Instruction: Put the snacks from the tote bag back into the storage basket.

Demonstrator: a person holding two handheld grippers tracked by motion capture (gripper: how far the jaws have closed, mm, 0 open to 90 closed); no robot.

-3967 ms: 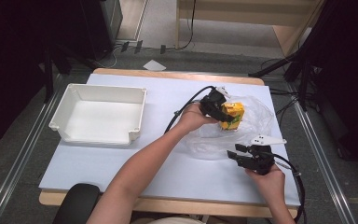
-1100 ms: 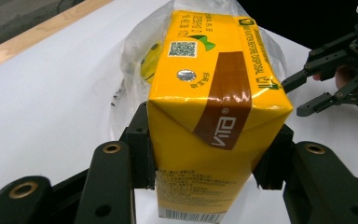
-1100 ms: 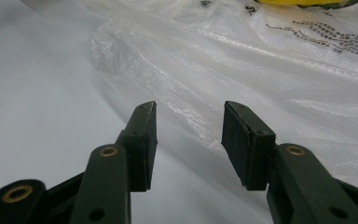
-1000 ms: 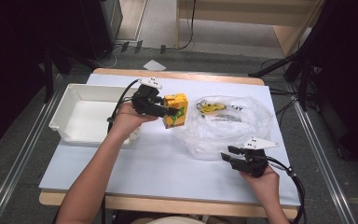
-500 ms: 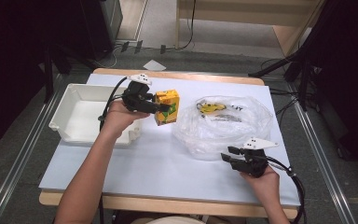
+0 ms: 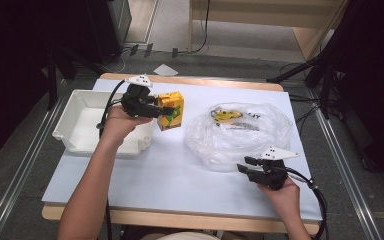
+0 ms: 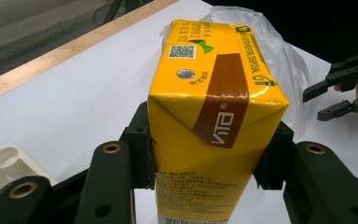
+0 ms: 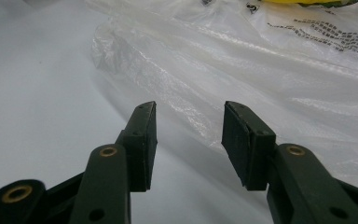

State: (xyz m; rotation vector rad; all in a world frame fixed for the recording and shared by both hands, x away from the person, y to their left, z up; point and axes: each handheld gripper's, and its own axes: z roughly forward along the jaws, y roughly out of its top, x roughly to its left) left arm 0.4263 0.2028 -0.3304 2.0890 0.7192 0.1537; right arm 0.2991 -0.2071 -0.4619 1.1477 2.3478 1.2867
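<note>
High view: my left tongs (image 6: pixel 156 109) pinch the upright juice carton (image 6: pixel 171 110) just right of the tray (image 6: pixel 75 135); right tongs (image 6: pixel 248 165) spread

Your bench (image 6: pixel 180 175) has a white top with a light wood edge. Grey floor (image 6: pixel 240 55) beyond it, cables (image 6: pixel 145 50) trailing across. Light wooden furniture (image 6: pixel 280 20) stands behind. Both sides of your room fall into deep shadow.
</note>
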